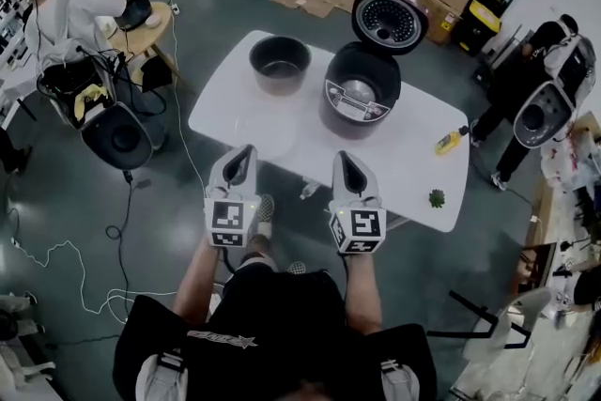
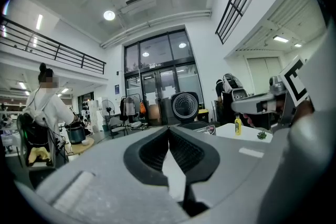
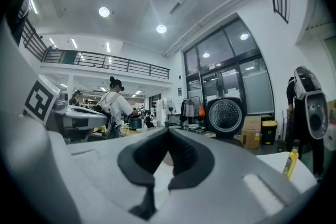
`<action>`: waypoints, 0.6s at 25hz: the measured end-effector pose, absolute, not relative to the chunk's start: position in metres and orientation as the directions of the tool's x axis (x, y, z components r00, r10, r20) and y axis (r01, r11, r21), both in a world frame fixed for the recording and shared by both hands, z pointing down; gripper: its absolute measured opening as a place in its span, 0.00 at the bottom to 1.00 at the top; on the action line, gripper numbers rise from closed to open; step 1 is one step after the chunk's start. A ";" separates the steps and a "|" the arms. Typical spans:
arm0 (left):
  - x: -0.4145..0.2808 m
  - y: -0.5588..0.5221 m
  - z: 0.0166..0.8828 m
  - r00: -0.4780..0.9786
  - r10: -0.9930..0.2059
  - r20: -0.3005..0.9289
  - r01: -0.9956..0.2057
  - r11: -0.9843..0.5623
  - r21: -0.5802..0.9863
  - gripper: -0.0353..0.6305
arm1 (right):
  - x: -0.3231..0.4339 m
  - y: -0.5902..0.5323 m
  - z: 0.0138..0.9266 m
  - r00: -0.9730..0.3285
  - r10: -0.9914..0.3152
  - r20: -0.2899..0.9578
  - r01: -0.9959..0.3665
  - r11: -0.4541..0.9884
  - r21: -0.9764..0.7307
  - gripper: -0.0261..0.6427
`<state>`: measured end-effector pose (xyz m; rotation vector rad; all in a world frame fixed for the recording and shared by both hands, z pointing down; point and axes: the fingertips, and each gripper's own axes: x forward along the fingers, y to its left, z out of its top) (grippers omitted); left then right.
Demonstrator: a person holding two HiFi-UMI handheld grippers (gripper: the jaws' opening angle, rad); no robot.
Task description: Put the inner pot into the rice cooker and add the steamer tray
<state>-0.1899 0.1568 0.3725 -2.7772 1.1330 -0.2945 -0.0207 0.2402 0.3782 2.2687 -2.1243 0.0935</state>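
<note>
Both grippers sit closest to me at the near table edge: left gripper (image 1: 246, 150) and right gripper (image 1: 342, 157), side by side and roughly level, noses aimed across the table (image 1: 413, 146). Left gripper view shows its jaws (image 2: 169, 134) pressed together with nothing between them; the right gripper view (image 3: 169, 136) shows the same, closed and empty. Inner pot (image 1: 280, 63) stands upright, mouth up, on the far-left part of the table, straight ahead of the left gripper and a touch to its right, well apart from it. Rice cooker (image 1: 361, 89) sits just right of the pot, near it but not touching, dead ahead of the right gripper, lid (image 1: 390, 19) swung up and back, cavity open with no pot in it as far as I can judge. Left gripper is the nearer one to the pot. The pot is round, so no long axis to line up on; the near rim is the grab point. Jaws must open before the reach. Transfer is then a short lift rightward into the cavity. Steamer tray: can't pick it out with confidence against the white tabletop.
</note>
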 end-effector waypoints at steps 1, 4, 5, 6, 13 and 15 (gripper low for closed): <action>-0.188 0.148 0.374 0.700 -0.702 0.134 -0.677 -0.711 -0.189 0.07 | -0.019 0.232 0.380 0.066 -0.995 0.068 -0.997 -0.068 -0.022 0.04; -0.180 0.115 0.379 0.702 -0.699 0.140 -0.675 -0.715 -0.185 0.07 | -0.012 0.199 0.385 0.075 -0.995 0.068 -0.997 -0.076 -0.025 0.04; -0.176 0.103 0.381 0.703 -0.697 0.143 -0.674 -0.716 -0.182 0.07 | -0.009 0.187 0.387 0.078 -0.995 0.069 -0.996 -0.080 -0.027 0.04; -0.172 0.090 0.383 0.704 -0.695 0.145 -0.672 -0.719 -0.179 0.07 | -0.006 0.174 0.390 0.080 -0.994 0.072 -0.996 -0.083 -0.030 0.04; -0.151 -0.002 0.393 0.718 -0.670 0.188 -0.652 -0.742 -0.154 0.07 | 0.013 0.084 0.399 0.108 -0.987 0.120 -0.992 -0.115 -0.053 0.04; -0.147 -0.028 0.396 0.723 -0.660 0.203 -0.643 -0.751 -0.149 0.07 | 0.016 0.060 0.403 0.117 -0.984 0.138 -0.990 -0.125 -0.057 0.04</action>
